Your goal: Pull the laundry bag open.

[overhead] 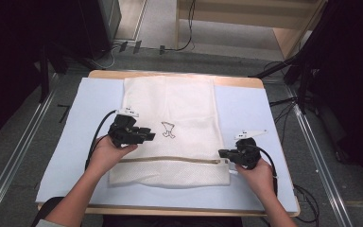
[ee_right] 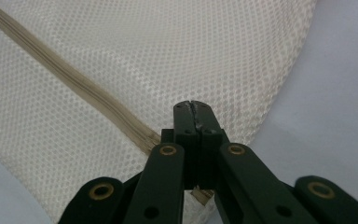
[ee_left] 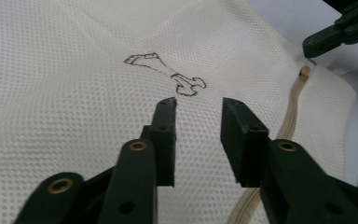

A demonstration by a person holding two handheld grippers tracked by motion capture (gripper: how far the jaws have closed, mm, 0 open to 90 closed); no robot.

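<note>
A white mesh laundry bag [overhead: 170, 127] lies flat at the centre of the high view on a pale blue mat [overhead: 250, 113] that covers the table, its tan zipper [overhead: 170, 160] running across the lower part of the bag and closed along the stretch that shows. What, if anything, is inside the bag cannot be told; the mesh lies flat. A small brown embroidered motif [overhead: 168, 129] sits mid-bag.

At the lower right of the high view, the right gripper [overhead: 223, 153] rests at the zipper's right end. In the right gripper view its jaws are pressed together where the zipper [ee_right: 74, 88] runs under them, seemingly pinching the zipper's end piece, though that piece is mostly hidden.

Left of centre in the high view, the left gripper [overhead: 150, 135] hovers over the bag; in its own view the left gripper [ee_left: 198, 105] stands partly open with nothing between its jaws, just below the motif [ee_left: 168, 77].
</note>
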